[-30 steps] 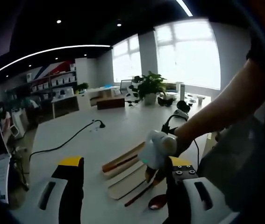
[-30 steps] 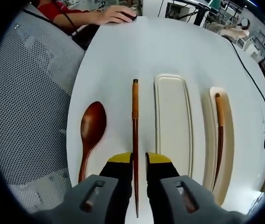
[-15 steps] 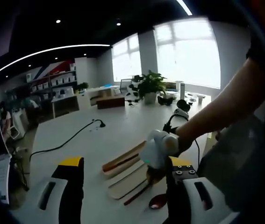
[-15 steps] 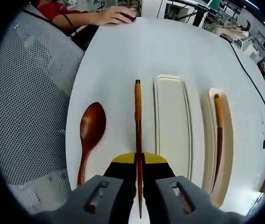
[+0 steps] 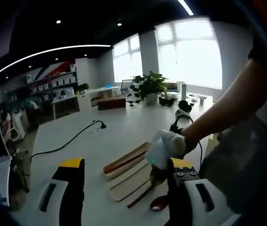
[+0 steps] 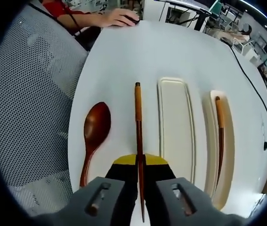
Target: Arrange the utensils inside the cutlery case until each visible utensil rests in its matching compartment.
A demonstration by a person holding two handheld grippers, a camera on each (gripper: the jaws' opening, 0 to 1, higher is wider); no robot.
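Observation:
In the right gripper view my right gripper is shut on a dark wooden chopstick, which points away from me over the white table. A brown wooden spoon lies to its left. Right of it lies the cream cutlery case with an empty wide compartment. A narrow compartment farther right holds a second chopstick. In the left gripper view my left gripper is open above the table. The case, the spoon and a gloved hand lie ahead.
A grey mesh chair borders the table's left edge. A person's hand rests at the far end. A black cable crosses the table, and a potted plant stands at the back. A person's arm reaches in from the right.
My right gripper has shut on the chopstick and then drawn back a little with it. In the left gripper view the gloved hand has moved slightly up and right.

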